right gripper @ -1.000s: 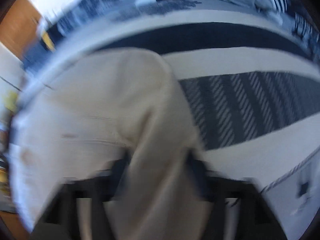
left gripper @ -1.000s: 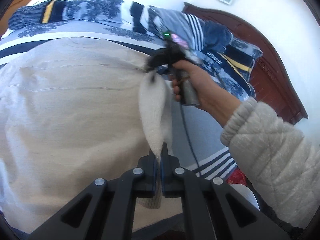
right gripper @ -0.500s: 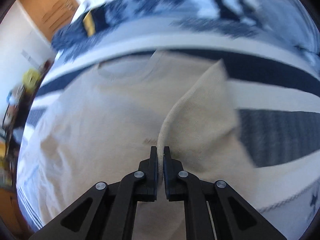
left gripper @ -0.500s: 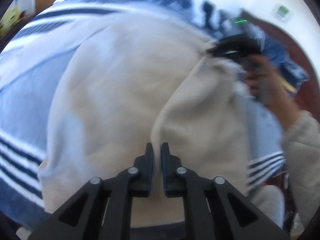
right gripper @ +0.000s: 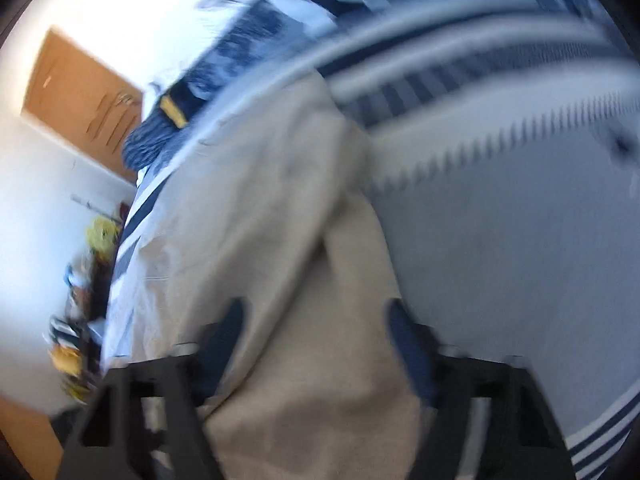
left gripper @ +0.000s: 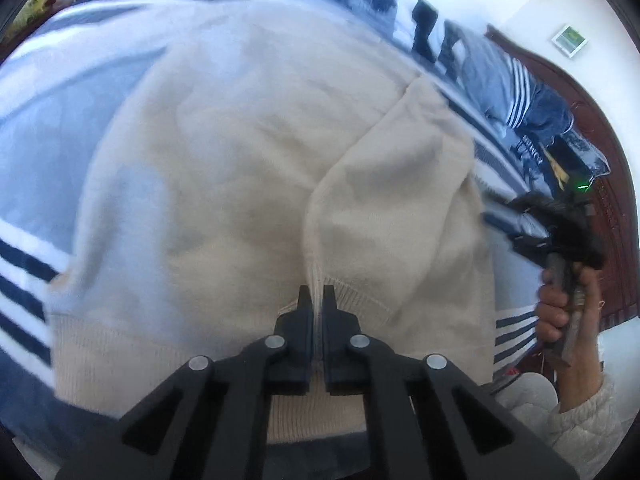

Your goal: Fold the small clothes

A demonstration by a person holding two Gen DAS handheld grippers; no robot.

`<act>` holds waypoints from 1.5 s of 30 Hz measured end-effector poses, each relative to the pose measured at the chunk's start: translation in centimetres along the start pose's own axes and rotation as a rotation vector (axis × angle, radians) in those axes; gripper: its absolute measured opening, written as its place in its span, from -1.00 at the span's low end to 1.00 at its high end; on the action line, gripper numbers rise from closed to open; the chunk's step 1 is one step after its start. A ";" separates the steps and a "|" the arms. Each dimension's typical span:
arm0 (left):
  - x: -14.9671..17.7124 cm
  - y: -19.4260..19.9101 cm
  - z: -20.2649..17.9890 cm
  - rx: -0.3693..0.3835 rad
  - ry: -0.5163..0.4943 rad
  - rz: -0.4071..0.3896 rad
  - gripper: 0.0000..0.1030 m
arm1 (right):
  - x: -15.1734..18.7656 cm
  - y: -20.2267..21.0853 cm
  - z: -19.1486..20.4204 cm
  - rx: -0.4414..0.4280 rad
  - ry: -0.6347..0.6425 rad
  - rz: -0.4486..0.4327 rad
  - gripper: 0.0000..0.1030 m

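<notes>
I have the cream sweater (left gripper: 224, 184) lying on the striped bedspread (left gripper: 52, 128) with one side folded in, my left gripper (left gripper: 317, 300) clamped on that folded edge, my right gripper (right gripper: 314, 320) just opened off it, so further folds remain.

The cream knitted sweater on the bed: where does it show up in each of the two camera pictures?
Left wrist view: the cream knitted sweater fills the centre, its folded-over flap right of middle, an edge pinched in the left gripper.
Right wrist view: it runs as a blurred band from upper middle to the bottom, between the fingers of the open right gripper.
Shared landmark: the blue-and-white striped bedspread under it.
</notes>
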State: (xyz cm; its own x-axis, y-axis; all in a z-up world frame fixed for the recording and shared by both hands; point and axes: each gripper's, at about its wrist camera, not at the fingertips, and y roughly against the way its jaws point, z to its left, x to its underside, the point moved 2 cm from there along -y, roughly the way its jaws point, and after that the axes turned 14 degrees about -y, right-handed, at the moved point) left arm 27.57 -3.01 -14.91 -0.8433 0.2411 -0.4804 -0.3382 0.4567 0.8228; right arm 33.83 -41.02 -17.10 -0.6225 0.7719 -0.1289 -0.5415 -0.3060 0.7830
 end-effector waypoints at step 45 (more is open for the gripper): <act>1.3 11.6 30.9 -0.281 0.988 -0.256 0.38 | 17.8 -6.2 31.8 -0.123 0.520 0.159 0.84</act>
State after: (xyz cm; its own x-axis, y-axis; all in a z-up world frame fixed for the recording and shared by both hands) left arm 35.46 29.11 -15.35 -0.6559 -0.6958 -0.2927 -0.5319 0.1509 0.8333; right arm 44.03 -7.63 -4.88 -0.8818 0.3438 -0.3228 -0.4608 -0.4828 0.7447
